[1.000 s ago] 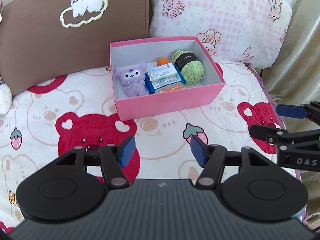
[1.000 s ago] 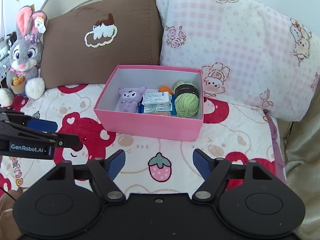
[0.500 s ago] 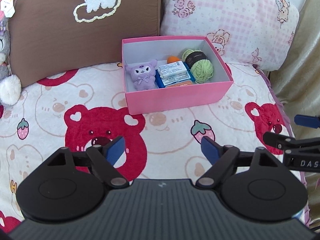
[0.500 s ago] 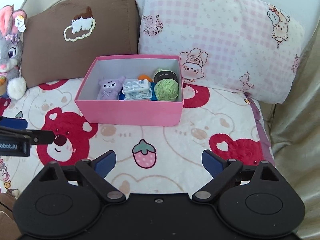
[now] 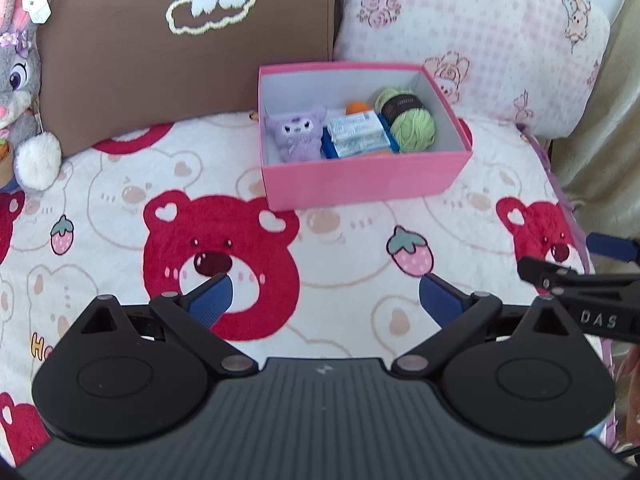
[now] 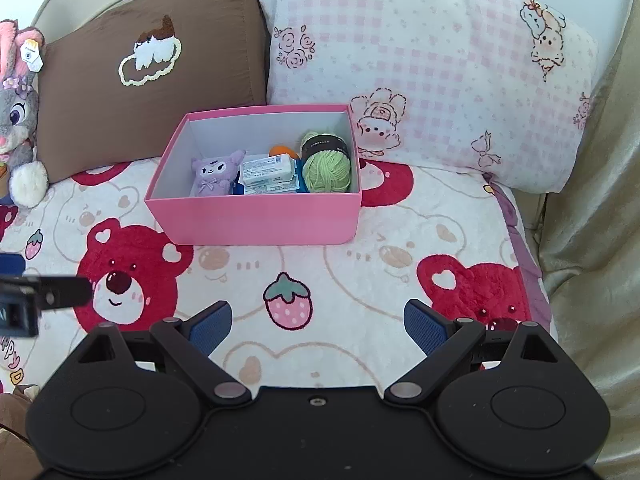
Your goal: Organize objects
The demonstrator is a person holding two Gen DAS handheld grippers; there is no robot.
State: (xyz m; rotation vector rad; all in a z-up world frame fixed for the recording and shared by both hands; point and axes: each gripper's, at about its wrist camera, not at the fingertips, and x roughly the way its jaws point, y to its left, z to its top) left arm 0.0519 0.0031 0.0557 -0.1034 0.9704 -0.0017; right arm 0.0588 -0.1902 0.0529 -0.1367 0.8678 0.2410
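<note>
Both the left gripper (image 5: 324,300) and the right gripper (image 6: 316,326) hang released and empty, the left's jaws just widened, the pink box (image 6: 256,220) at twelve o'clock holding the yarn ball (image 6: 326,170).

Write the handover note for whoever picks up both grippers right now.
Left gripper: open, nothing between its fingers; they have just been opening. It hangs over the bear blanket.
Right gripper: open and empty too, also just opened wider.
Pink box sits on the blanket before the pillows. Inside, left to right: purple plush, tissue packs, green yarn ball, with something orange behind.
Done: those items are boxed.
Left: no loose small item shows on the blanket; the grey bunny plush leans by the brown pillow. Check outside these views.
</note>
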